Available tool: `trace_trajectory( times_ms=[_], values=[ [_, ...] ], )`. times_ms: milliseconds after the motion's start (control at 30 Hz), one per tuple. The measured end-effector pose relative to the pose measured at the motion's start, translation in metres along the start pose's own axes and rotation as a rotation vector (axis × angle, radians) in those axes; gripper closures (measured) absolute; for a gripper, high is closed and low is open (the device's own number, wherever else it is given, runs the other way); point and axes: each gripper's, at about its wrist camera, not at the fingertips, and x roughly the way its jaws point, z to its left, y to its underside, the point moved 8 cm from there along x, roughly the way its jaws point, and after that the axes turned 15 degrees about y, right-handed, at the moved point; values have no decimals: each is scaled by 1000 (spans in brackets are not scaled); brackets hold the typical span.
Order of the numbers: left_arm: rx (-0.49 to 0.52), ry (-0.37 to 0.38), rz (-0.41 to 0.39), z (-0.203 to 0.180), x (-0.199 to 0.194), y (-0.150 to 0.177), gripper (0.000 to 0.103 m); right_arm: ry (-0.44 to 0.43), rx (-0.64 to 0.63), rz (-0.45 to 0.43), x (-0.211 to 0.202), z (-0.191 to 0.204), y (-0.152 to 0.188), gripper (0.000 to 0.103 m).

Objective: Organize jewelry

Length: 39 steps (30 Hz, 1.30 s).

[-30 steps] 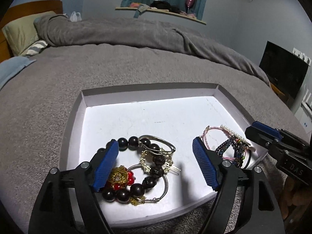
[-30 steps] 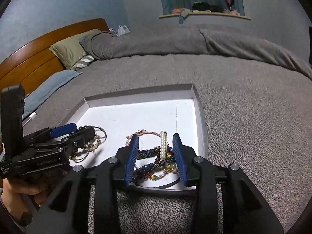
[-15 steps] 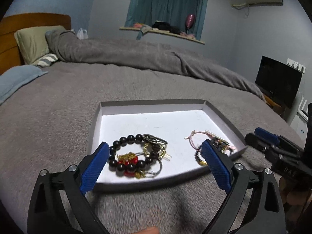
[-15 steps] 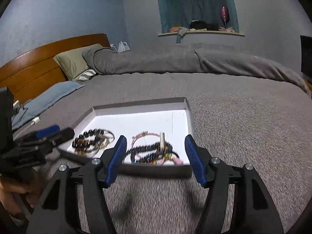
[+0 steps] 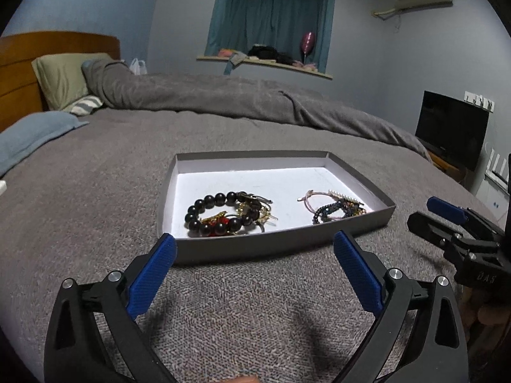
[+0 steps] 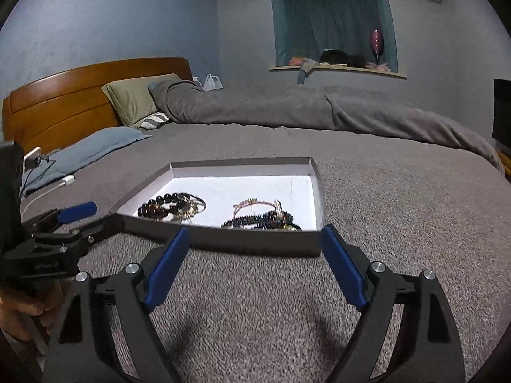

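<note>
While both grippers, left gripper (image 5: 254,245) and right gripper (image 6: 255,239), are held with fingers spread and empty, beaded bracelets (image 5: 220,214) are seen in the tray (image 5: 255,245) at frame center.

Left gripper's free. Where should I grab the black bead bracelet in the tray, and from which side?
Take the black bead bracelet on its far-left arc, coming down from above with the left gripper. That arc lies flat on bare tray floor, while its right and near sides tangle with the gold pieces and red beads. One of the fingers goes inside the loop.
</note>
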Motion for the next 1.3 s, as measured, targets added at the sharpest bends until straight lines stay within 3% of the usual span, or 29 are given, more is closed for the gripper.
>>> trace_trajectory(
  times_ms=[200, 1300],
  values=[
    [5, -4, -42, -1, -6, -3, 5, 3, 29, -55, -13, -8, 2, 11],
    [32, -15, -39, -4, -8, -3, 5, 8, 12, -43, -10, -5, 7, 6]
  ],
)
